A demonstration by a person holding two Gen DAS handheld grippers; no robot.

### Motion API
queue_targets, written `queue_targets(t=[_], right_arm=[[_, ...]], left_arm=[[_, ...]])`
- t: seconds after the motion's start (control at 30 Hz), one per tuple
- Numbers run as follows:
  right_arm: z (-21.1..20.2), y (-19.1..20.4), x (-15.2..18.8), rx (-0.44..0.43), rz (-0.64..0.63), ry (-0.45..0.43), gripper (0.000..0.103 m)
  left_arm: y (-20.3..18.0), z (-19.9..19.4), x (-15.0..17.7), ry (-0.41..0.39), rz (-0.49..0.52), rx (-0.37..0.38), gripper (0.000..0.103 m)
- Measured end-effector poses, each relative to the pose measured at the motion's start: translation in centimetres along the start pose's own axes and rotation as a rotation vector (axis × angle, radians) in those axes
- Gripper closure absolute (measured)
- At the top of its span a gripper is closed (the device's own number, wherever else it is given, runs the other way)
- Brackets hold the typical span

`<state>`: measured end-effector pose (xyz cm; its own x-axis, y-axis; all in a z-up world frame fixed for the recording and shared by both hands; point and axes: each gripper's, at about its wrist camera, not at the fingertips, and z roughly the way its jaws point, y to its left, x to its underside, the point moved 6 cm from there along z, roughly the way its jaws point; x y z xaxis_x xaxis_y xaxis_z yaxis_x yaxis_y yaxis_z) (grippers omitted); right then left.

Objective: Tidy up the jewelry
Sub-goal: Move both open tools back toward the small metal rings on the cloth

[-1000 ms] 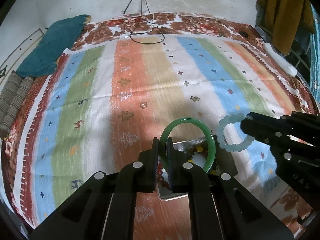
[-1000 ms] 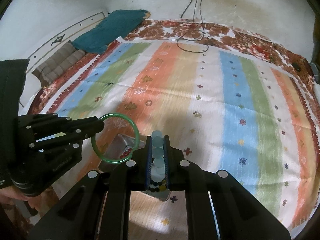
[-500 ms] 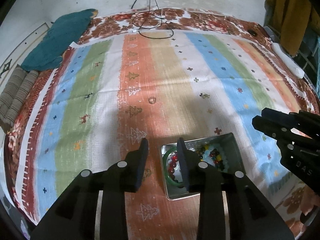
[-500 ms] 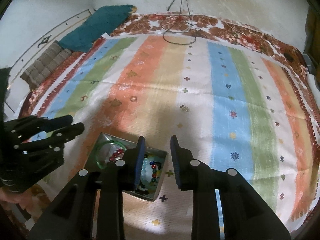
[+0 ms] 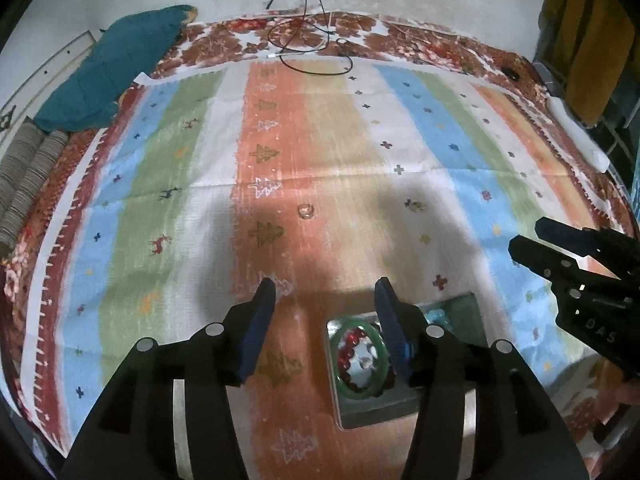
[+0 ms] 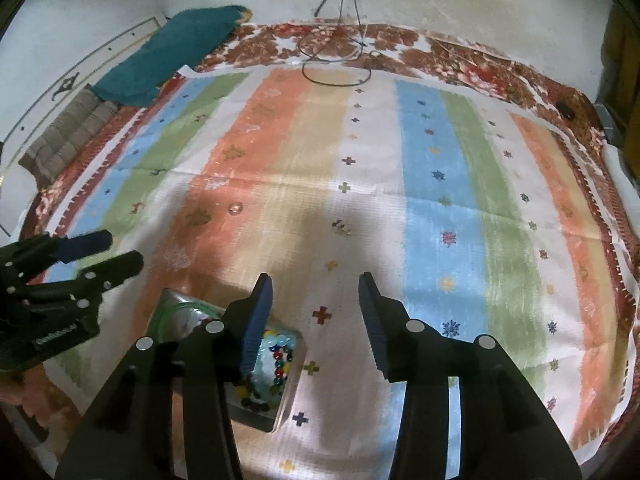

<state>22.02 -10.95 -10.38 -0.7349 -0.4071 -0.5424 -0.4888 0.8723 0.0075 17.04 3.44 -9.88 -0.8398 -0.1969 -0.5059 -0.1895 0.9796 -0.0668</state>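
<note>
A striped cloth (image 5: 320,168) in bands of orange, tan, white, blue and green, dotted with small trees, deer and crosses, covers the bed (image 5: 420,40), whose brown floral sheet shows around the edges. A teal pillow (image 5: 116,68) lies at the far left corner, and dark cables (image 5: 308,36) coil at the far edge under the wall.

The left gripper (image 5: 326,302) points down at the cloth, its jaws apart and just opened further, with nothing between them. The right gripper (image 6: 316,292) does likewise beside it: jaws apart, just opened further, only bare cloth in the gap. Each shows in the other's view as a black shape at the side.

A small metal tray (image 5: 348,408) sits on the cloth under the two grippers, partly hidden by the left gripper's right finger and the right gripper's left finger. Inside it a green bangle (image 5: 356,388) lies flat at one end, with a red bead bracelet (image 5: 350,340) within its ring. At the other end a pale blue bead bracelet (image 6: 276,340) rests among mixed coloured beads (image 6: 280,364).

Farther out on the cloth lie two small pieces, well apart from the tray: a clear ring (image 5: 306,211) on the orange band and a small dark trinket (image 5: 414,205) on the white one, too small to make out.
</note>
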Motion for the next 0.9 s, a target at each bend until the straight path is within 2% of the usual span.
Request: queue_targets(t=[0.1,0.23,0.63,0.9], right_arm=[[1.1,-0.3,-0.4,0.01,0.003,0.023,0.056],[2.1,-0.5,-1.1,0.017,0.0,0.038,0.05],[6.1,-1.8,-2.5,0.033,0.019,0.107,0.05],[8.5,-2.2,-3.1,0.032,0.028,0.147,0.05]], left_arm=[[0.0,0.8,-0.7,0.002,0.034,-0.041,0.046],[0.0,1.6,-1.5,0.012,0.047,-0.046,0.041],[1.2,5.9,-3.5,0.081,0.054,-0.07,0.041],[1.6,8.0,-4.6,0.11,0.042,-0.06,0.041]])
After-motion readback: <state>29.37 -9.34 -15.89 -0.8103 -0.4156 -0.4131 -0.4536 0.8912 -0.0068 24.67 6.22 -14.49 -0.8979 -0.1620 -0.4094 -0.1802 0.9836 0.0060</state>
